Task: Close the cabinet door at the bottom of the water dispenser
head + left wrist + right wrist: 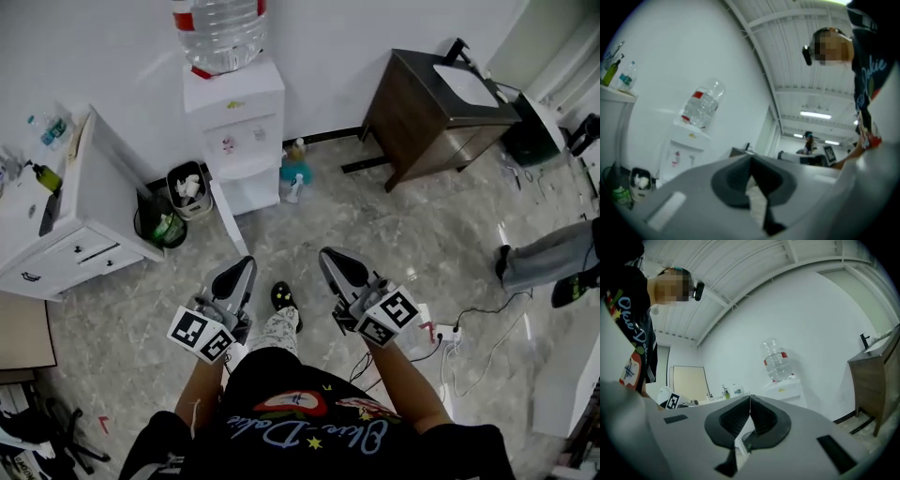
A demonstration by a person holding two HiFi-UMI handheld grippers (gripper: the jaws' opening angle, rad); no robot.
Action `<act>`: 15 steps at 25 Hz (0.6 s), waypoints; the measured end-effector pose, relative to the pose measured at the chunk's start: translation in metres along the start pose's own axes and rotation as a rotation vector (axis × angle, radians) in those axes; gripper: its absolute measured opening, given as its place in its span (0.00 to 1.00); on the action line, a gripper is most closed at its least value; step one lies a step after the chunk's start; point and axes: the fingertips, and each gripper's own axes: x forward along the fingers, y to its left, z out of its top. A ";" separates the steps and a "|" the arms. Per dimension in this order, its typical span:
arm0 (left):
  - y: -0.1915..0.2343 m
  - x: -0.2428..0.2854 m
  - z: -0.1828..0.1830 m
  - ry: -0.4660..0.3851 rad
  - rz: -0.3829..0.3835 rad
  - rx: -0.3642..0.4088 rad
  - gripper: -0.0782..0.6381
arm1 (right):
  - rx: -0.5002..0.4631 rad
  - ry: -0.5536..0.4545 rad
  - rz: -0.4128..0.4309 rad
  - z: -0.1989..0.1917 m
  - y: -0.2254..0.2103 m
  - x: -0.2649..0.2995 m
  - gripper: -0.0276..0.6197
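Against the far wall stands the white water dispenser [234, 122], its bottom cabinet door [228, 217] swung open toward the near side, well apart from the left gripper [238, 269] and right gripper [332, 257], both near the person's body, jaws together on nothing.

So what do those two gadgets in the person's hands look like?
They match: the left gripper and right gripper each have a pale grey body, pointed jaws lined with dark ribbed pads, and a white cube with black square markers at the back. The person wears a black T-shirt with colourful print.
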 end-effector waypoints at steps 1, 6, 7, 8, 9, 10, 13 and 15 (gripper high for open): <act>0.017 0.019 -0.001 0.002 0.029 0.000 0.11 | -0.007 0.032 -0.009 0.000 -0.024 0.013 0.07; 0.108 0.098 -0.025 0.081 0.238 0.033 0.11 | -0.055 0.163 -0.095 -0.003 -0.146 0.079 0.07; 0.129 0.109 -0.035 0.101 0.278 0.042 0.11 | -0.056 0.181 -0.092 -0.010 -0.167 0.095 0.07; 0.149 0.118 -0.045 0.112 0.315 0.042 0.11 | -0.051 0.201 -0.079 -0.020 -0.184 0.111 0.07; 0.165 0.122 -0.056 0.113 0.352 0.030 0.11 | -0.044 0.223 -0.061 -0.033 -0.197 0.125 0.07; 0.179 0.121 -0.066 0.110 0.387 0.013 0.11 | -0.037 0.243 -0.042 -0.049 -0.205 0.137 0.07; 0.217 0.109 -0.098 0.122 0.505 0.002 0.11 | -0.010 0.282 0.051 -0.093 -0.216 0.170 0.07; 0.241 0.099 -0.123 0.145 0.596 0.011 0.11 | 0.007 0.296 0.146 -0.118 -0.218 0.189 0.07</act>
